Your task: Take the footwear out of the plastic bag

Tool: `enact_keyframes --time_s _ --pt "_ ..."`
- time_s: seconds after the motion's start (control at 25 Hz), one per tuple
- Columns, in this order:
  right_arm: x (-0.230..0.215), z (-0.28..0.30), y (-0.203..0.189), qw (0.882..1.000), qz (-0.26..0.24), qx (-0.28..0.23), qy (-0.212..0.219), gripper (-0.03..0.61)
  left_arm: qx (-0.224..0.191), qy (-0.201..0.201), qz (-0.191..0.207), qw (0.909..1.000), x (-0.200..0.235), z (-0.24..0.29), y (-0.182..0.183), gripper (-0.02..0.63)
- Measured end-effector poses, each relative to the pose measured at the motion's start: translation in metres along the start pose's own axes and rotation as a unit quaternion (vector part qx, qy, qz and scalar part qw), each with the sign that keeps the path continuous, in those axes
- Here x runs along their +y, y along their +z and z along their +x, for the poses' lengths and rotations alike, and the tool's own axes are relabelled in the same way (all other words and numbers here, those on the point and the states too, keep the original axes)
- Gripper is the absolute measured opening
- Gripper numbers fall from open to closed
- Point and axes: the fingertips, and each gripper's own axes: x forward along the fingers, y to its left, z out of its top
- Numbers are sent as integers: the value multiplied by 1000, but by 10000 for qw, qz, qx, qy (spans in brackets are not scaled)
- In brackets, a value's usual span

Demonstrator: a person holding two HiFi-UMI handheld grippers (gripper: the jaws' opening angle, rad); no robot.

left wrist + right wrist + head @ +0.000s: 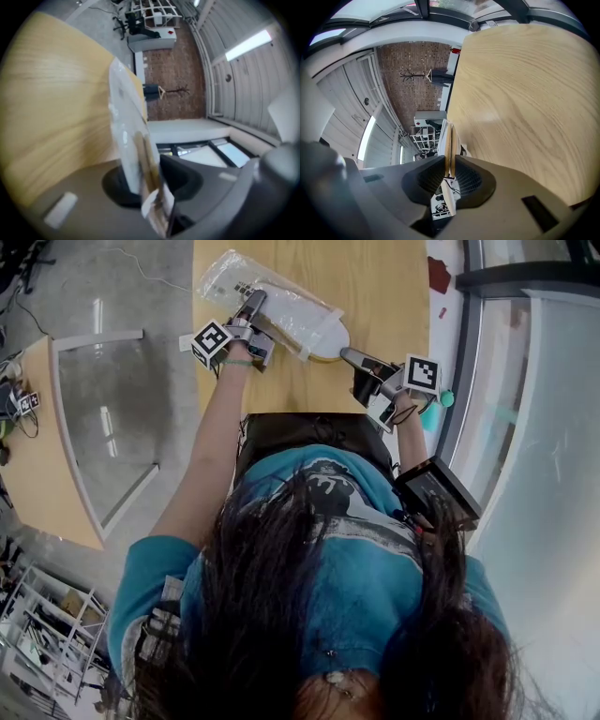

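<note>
Arms: both mine, stretched forward over one wooden table. My left gripper pinches one clear plastic bag, which lies flat on the table. My right gripper pinches the footwear, two thin flat soles sticking out of the bag's near end. My hair fills the foreground.

the head view looks steeply down over the person's dark hair onto the light wooden tabletop. each gripper view sits close behind its own jaws, looking low across that same tabletop toward the clear plastic bag from opposite sides.
</note>
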Motion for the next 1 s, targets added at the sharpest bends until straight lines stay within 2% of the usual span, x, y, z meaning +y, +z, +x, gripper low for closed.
enact_keyframes --time_s 0.12,0.2,0.32,0.4,0.48,0.64,0.72,0.76,0.92,1.0 --pt "8 -2 6 9991 -344 -54 227 72 -167 -103 -463 9987 -3 -1 0 92" --pt "18 -1 13 9959 -705 -222 519 86 -393 -324 -824 9953 -7 -2 6 74" --pt "32 9 16 9888 -1092 -440 914 239 -664 -539 -1186 9892 -12 -3 17 71" --pt "30 17 14 9877 -1198 -472 888 261 -775 -642 -1414 9848 -14 -4 20 69" --pt "26 23 14 9889 -1073 -518 892 264 -847 -743 -1588 9809 -18 -6 18 69" --pt "36 27 22 9869 -417 -650 1416 262 -716 -579 -1357 9865 -19 -9 1 69" --pt "31 28 24 9899 -445 -542 1233 235 -837 -539 -1442 9845 -15 -12 -2 69" --pt "26 27 25 9920 -475 -487 1063 132 -878 -525 -1462 9839 -13 -13 -3 69" --pt "14 16 24 9971 -464 -160 574 107 -669 -303 -1098 9912 -7 -10 -8 72" --pt "15 4 24 9978 -495 -4 445 106 -764 -185 -1081 9910 -3 -11 -2 74"
